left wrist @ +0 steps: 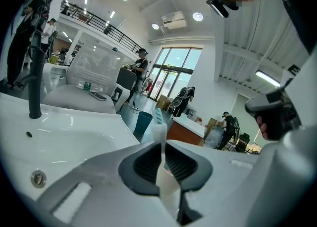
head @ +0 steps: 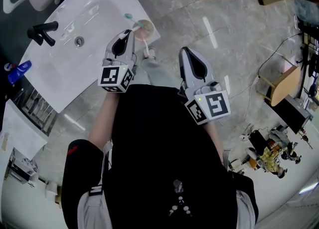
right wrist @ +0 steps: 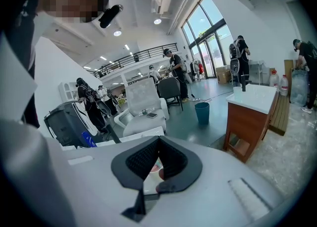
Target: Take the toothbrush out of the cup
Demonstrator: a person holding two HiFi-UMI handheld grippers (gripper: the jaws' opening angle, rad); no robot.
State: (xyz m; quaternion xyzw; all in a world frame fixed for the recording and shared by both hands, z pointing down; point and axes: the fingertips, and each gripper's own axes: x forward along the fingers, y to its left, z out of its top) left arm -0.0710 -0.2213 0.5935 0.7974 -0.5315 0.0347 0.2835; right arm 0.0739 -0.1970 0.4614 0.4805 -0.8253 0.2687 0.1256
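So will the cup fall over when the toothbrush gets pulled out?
Possibly. The cup looks small and light and stands at a corner of the sink, so a sideways tug might tip it. The left gripper has its jaws shut on the toothbrush, but the right gripper isn't steadying the cup, so a straight upward pull seems safest.

The cup (head: 143,27) sits on the outer corner of the sink (head: 99,21), so two of its sides are open over bare floor (head: 219,28). From the cup toward the basin, the white surface is free as far as the drain (head: 79,41). The faucet (head: 42,32) stands well beyond the drain. The toothbrush (head: 129,18) slants out of the cup on the basin side and bars that approach. The left gripper (head: 129,34), jaws together, crowds the cup's near side. The right gripper (head: 184,52) hangs over the floor, apart from the cup.
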